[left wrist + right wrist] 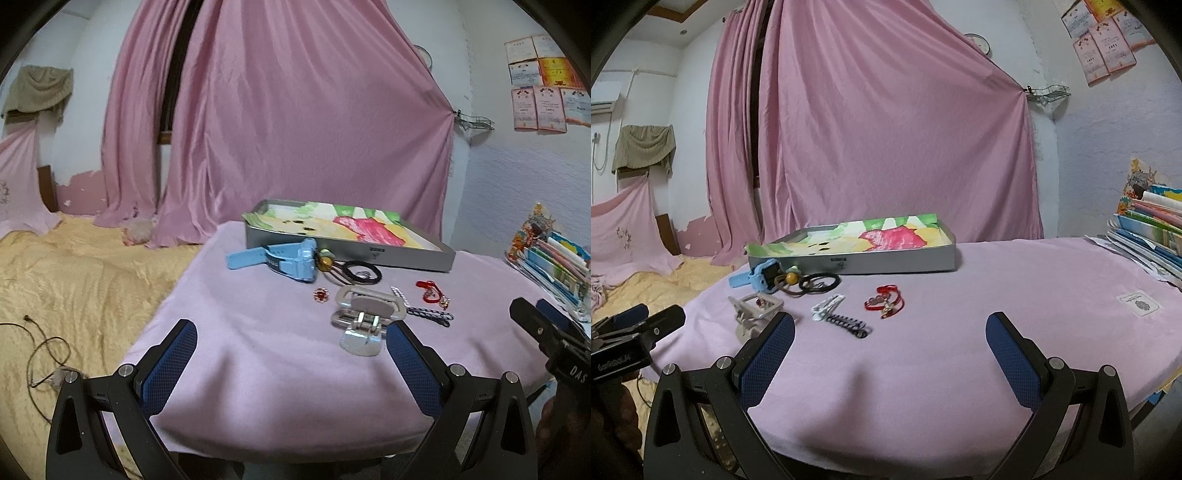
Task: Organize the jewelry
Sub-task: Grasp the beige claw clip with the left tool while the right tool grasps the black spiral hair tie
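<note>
A grey metal tray lined with flowery paper stands at the back of the pink-covered table. In front of it lie a blue watch, black hair ties, a clear hair claw, a small red ornament, a red cord bracelet, white snap clips and a black-and-white twisted band. My left gripper is open, near the claw. My right gripper is open over bare cloth.
A stack of colourful books sits at the table's right edge. A bed with a yellow cover lies to the left, with a cable on it. Pink curtains hang behind.
</note>
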A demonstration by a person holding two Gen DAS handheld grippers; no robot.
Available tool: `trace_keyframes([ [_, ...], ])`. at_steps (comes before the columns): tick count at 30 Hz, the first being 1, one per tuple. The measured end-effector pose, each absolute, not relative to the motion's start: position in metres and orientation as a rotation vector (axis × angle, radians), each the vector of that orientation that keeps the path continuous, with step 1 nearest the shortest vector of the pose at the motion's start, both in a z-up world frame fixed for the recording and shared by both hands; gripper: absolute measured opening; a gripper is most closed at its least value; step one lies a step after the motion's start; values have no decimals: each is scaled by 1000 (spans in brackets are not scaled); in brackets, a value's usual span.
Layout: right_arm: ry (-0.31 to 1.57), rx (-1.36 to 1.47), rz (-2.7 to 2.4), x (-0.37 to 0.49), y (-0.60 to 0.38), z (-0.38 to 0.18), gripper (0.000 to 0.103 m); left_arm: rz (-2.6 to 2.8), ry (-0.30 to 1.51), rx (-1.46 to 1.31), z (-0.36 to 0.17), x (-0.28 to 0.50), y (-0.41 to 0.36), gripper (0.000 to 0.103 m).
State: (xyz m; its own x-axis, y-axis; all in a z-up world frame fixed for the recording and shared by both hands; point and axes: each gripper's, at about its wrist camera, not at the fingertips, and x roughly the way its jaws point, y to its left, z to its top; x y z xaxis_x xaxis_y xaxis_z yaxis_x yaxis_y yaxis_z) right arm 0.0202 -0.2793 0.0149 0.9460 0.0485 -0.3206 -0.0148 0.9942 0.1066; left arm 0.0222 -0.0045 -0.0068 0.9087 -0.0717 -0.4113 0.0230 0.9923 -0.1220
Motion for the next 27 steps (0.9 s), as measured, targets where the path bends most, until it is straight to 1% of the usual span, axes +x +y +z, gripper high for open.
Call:
trace_keyframes([
  [5, 346, 123, 92, 34, -293, 20, 102, -107, 469, -138, -7, 40, -9, 103],
  [10, 401, 90, 152, 57, -296, 26, 102, -154, 512, -122, -7, 57, -19, 103],
  [12, 422, 94, 164, 65, -297, 26, 99, -175, 528, -112, -8, 62, -24, 103],
  [14, 449, 103, 175, 73, -297, 24, 87, -195, 545, -98, -9, 67, -30, 103],
  [15, 473, 105, 181, 79, -297, 23, 83, -201, 554, -91, -9, 69, -33, 101],
  [17, 515, 109, 193, 88, -295, 18, 70, -218, 573, -72, -8, 75, -38, 97],
  [18, 532, 113, 200, 92, -295, 15, 67, -224, 583, -62, -7, 79, -41, 97],
  [19, 551, 114, 206, 95, -293, 13, 61, -226, 590, -57, -7, 81, -41, 96],
  [20, 577, 117, 215, 99, -292, 10, 57, -229, 597, -52, -7, 83, -42, 96],
  [22, 620, 119, 234, 106, -290, 5, 56, -239, 616, -45, -7, 88, -44, 92],
  [25, 656, 93, 255, 112, -282, 0, 46, -246, 646, -36, -8, 97, -46, 86],
  [27, 679, 82, 269, 116, -276, -3, 44, -255, 656, -40, -9, 102, -46, 85],
])
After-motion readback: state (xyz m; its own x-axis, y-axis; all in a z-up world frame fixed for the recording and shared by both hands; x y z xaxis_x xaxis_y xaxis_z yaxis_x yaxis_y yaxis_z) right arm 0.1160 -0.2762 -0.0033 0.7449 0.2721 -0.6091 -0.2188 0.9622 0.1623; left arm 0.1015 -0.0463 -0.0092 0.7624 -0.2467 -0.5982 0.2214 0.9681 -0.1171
